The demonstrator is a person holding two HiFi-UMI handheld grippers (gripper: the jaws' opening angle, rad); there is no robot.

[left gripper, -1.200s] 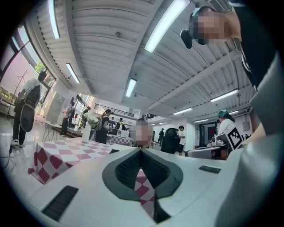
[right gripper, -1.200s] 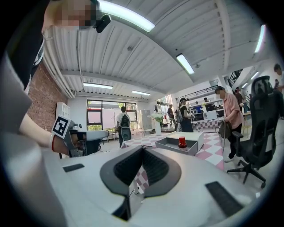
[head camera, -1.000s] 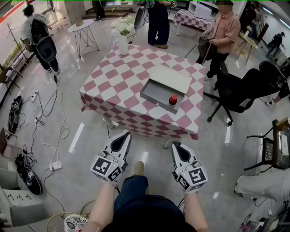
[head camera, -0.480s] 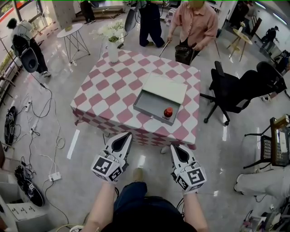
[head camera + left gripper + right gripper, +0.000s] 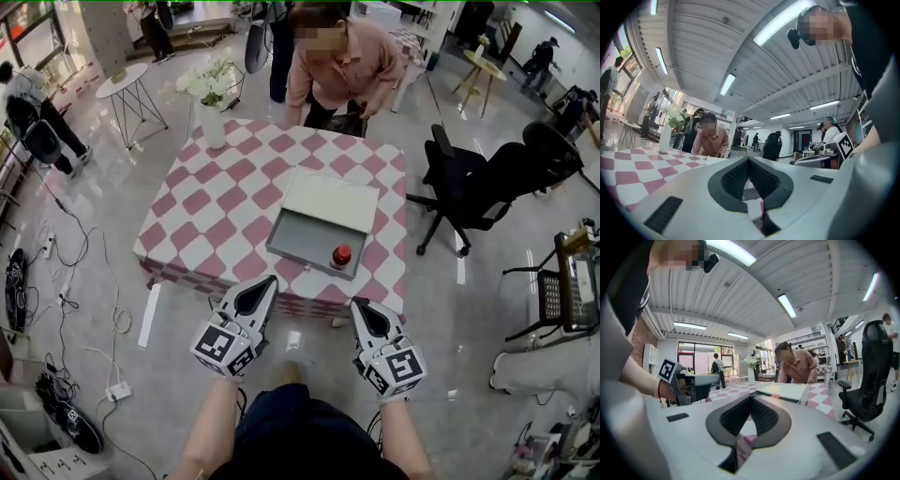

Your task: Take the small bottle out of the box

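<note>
A small bottle with a red cap [image 5: 342, 255] stands in the near right corner of an open grey box [image 5: 302, 246], whose pale lid [image 5: 330, 200] lies behind it. The box rests on a table with a pink-and-white checked cloth [image 5: 202, 202]. My left gripper [image 5: 267, 279] and right gripper [image 5: 358, 303] hang side by side short of the table's near edge, both shut and empty. The left gripper view shows its jaws [image 5: 749, 159] meeting over the cloth. In the right gripper view the jaws [image 5: 751, 397] point at the box [image 5: 783, 391].
A person in a pink shirt [image 5: 342, 70] leans over the table's far edge. A white vase of flowers [image 5: 214, 122] stands at the far left corner. A black office chair [image 5: 469, 183] is to the right. Cables [image 5: 70, 281] trail over the floor on the left.
The table has come nearer and now sits just ahead of the grippers. The person in pink has stepped up to its far edge and bent over. Both grippers stay shut.
</note>
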